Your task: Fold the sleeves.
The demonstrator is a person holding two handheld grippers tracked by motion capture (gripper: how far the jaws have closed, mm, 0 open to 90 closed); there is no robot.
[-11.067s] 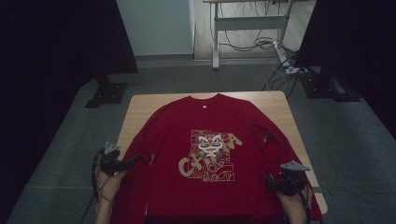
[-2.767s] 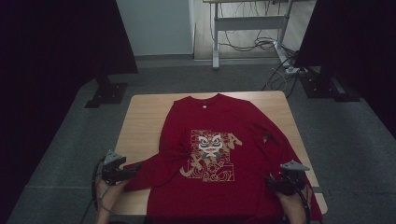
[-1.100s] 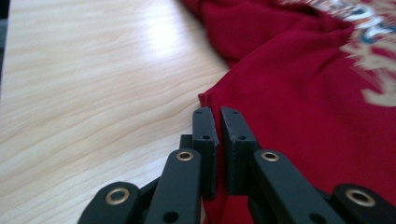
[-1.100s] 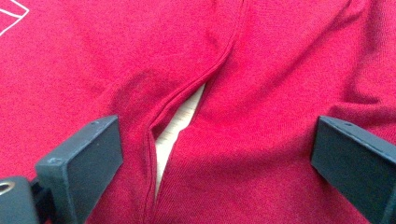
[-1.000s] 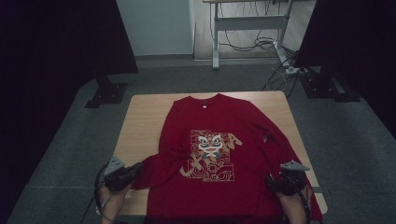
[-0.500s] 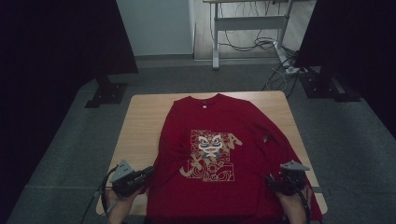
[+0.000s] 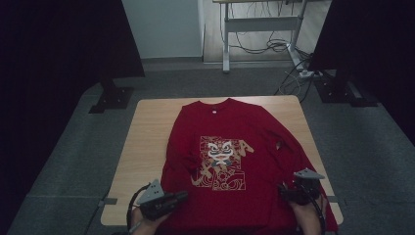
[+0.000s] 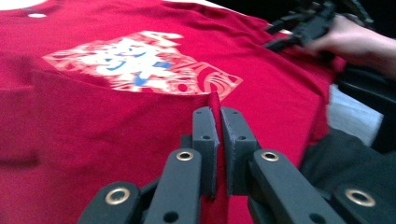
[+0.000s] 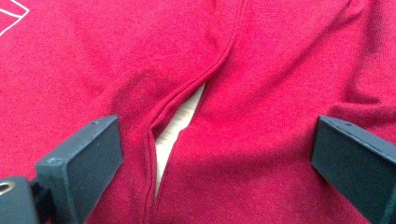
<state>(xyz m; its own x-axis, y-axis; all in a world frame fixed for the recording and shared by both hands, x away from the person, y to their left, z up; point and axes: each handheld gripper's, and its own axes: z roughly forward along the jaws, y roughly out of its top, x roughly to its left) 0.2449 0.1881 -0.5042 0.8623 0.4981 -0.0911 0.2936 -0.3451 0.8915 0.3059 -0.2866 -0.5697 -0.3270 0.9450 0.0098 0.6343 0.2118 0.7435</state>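
Note:
A red long-sleeved shirt point(image 7: 235, 147) with a white and gold lion print point(image 7: 222, 161) lies front up on the wooden table point(image 7: 147, 127). My left gripper point(image 7: 181, 196) is at the shirt's lower left, shut on a fold of red cloth. In the left gripper view the jaws point(image 8: 219, 112) pinch that cloth edge, with the print point(image 8: 135, 65) beyond. My right gripper point(image 7: 283, 192) rests open at the lower right, over the seam between body and sleeve. Its jaws point(image 9: 219, 140) stand wide over the shirt point(image 9: 280, 93), and a sliver of table point(image 9: 182, 121) shows in the gap.
The table's left strip is bare wood. Dark curtains flank the scene, with stand feet point(image 7: 111, 98) on the grey carpet. A desk frame and cables point(image 7: 274, 44) stand behind. The person's right hand point(image 8: 355, 39) shows in the left gripper view.
My left gripper has moved right along the table's near edge, dragging the shirt's left side inward over the body. The right gripper has stayed put.

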